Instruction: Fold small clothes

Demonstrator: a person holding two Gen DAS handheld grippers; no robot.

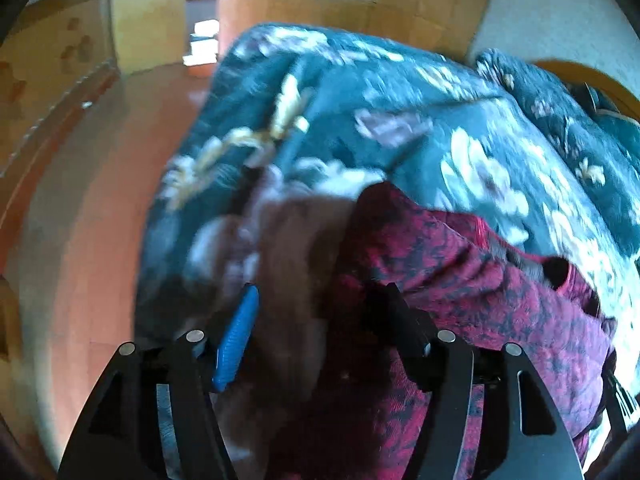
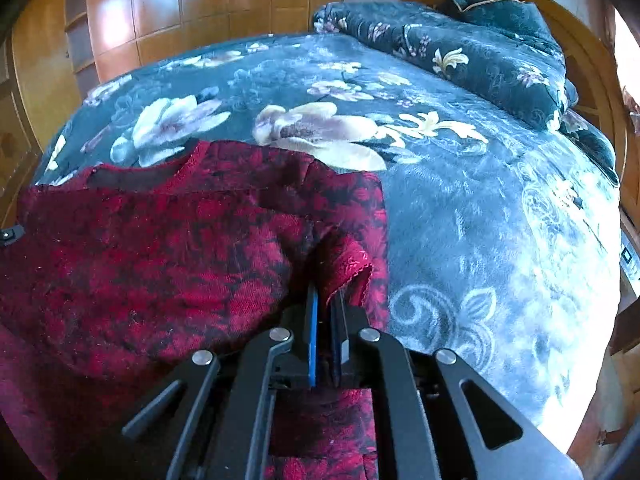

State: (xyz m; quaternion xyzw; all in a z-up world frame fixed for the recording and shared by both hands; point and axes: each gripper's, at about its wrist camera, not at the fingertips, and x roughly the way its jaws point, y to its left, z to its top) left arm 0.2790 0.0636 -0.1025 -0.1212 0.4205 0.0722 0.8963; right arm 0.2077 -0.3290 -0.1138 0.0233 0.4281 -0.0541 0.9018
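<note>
Wood-panelled cupboards [image 2: 168, 4] stand behind a bed under a dark floral blanket [image 2: 460, 208]; no writing can be read anywhere. On the blanket's near left part lies a red, dark-patterned garment [image 2: 160, 248], neckline toward the far side, its near end cut off by the frame. The right gripper [image 2: 325, 300] is pressed together, pinching a raised fold at the garment's right edge. In the blurred left view the left gripper [image 1: 320, 296] is spread over the garment [image 1: 480, 300], its pads clear of the cloth. A folded floral quilt [image 2: 480, 56] lies by the headboard [image 2: 580, 40].
</note>
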